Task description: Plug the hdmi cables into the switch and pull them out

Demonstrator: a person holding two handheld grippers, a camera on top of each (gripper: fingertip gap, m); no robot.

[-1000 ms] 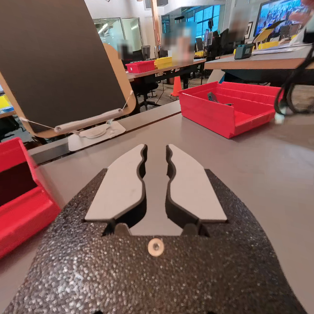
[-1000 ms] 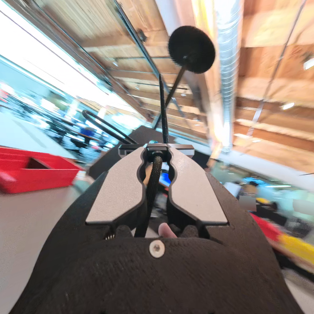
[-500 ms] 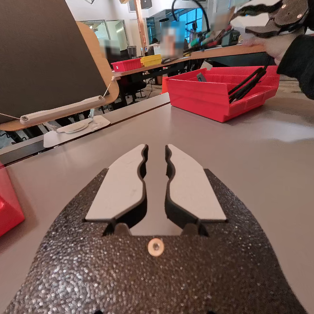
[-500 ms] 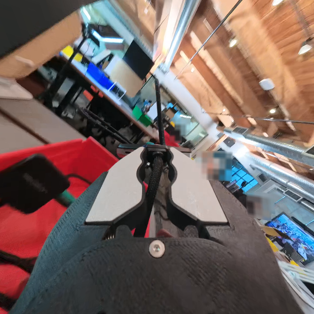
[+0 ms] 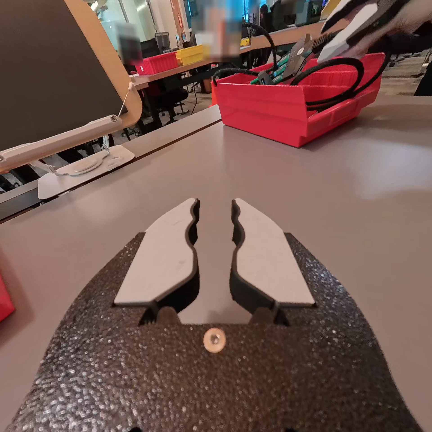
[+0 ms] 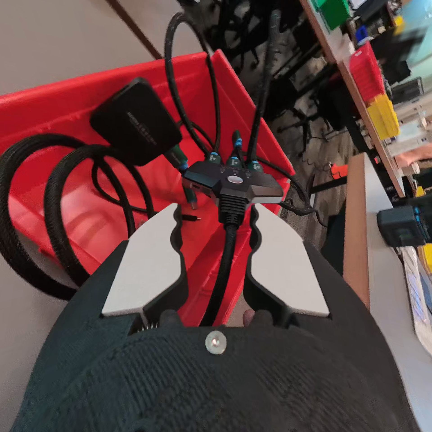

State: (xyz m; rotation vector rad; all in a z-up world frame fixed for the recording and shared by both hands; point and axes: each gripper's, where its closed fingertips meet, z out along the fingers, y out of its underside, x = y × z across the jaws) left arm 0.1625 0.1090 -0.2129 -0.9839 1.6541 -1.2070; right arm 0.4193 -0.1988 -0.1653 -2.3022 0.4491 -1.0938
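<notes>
In the right wrist view, my right gripper [image 6: 215,210] is open over a red bin [image 6: 60,98]. The black HDMI switch [image 6: 231,184] sits just past its fingertips. The switch's ribbed cable end [image 6: 232,208] and braided cable run between the spread fingers without being pinched. Three green HDMI plugs [image 6: 233,161] sit in the switch's far side, and a loose plug [image 6: 190,201] hangs below it. In the left wrist view, my left gripper [image 5: 215,205] is open and empty above the grey table [image 5: 304,187]. The right gripper [image 5: 346,30] and switch [image 5: 297,58] show above the bin [image 5: 268,109].
A flat black box [image 6: 135,121] and coiled black cables [image 6: 58,210] lie in the bin, one coil hanging over its rim. A dark panel on a white stand [image 5: 77,168] stands at the left rear. Another red bin's corner [image 5: 4,299] is at the far left.
My right gripper has swung down over the red bin and its jaws have opened off the switch's cable. The left wrist view has turned right, toward the bin.
</notes>
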